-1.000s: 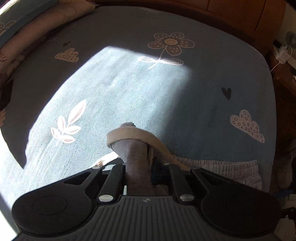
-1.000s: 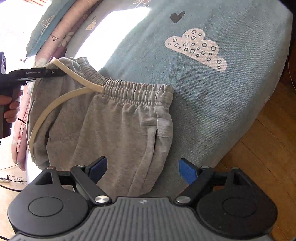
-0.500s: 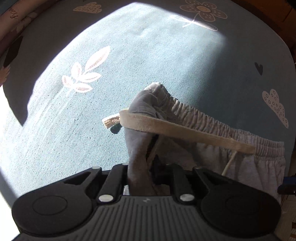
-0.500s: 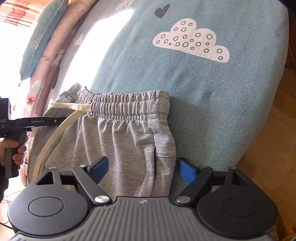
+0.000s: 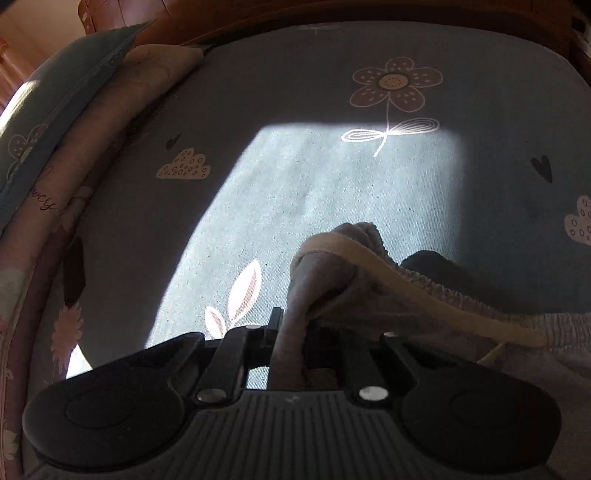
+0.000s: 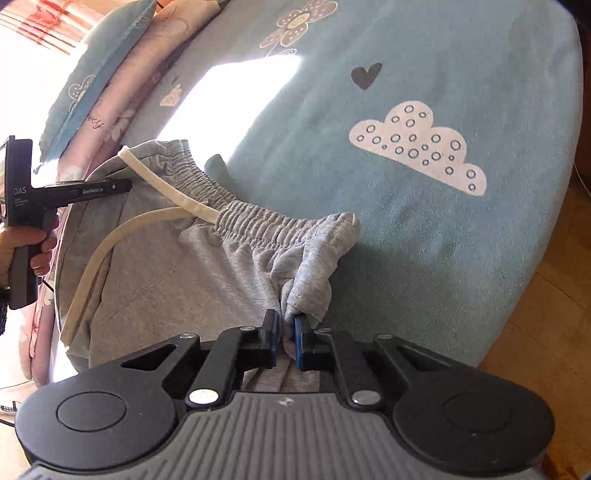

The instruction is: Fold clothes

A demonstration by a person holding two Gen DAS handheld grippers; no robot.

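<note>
Grey shorts (image 6: pixel 166 280) with an elastic waistband and a cream drawstring (image 6: pixel 92 266) lie at the near edge of a teal patterned bed sheet (image 6: pixel 406 55). My right gripper (image 6: pixel 286 328) has its jaws closing, and the blue pads pinch a bunched fold of the shorts' right side just under the waistband. My left gripper (image 5: pixel 291 325) is shut on the opposite waistband corner of the shorts (image 5: pixel 325 273), with the drawstring (image 5: pixel 424 291) draped across it. In the right wrist view the left gripper (image 6: pixel 125 184) reaches in from the left, held by a hand.
Teal and pink pillows (image 6: pixel 96 70) are stacked along the bed's left side, seen too in the left wrist view (image 5: pixel 55 110). A bright sun patch falls on the bed sheet (image 5: pixel 332 184). Wooden floor (image 6: pixel 546 332) lies right of the bed, and a wooden bed frame (image 5: pixel 369 14) borders the far side.
The right gripper's jaws went from wide open to pinched on the shorts' right side, bunching the fabric. The left gripper swung with its waistband corner, and the waistband now hangs stretched between both.
</note>
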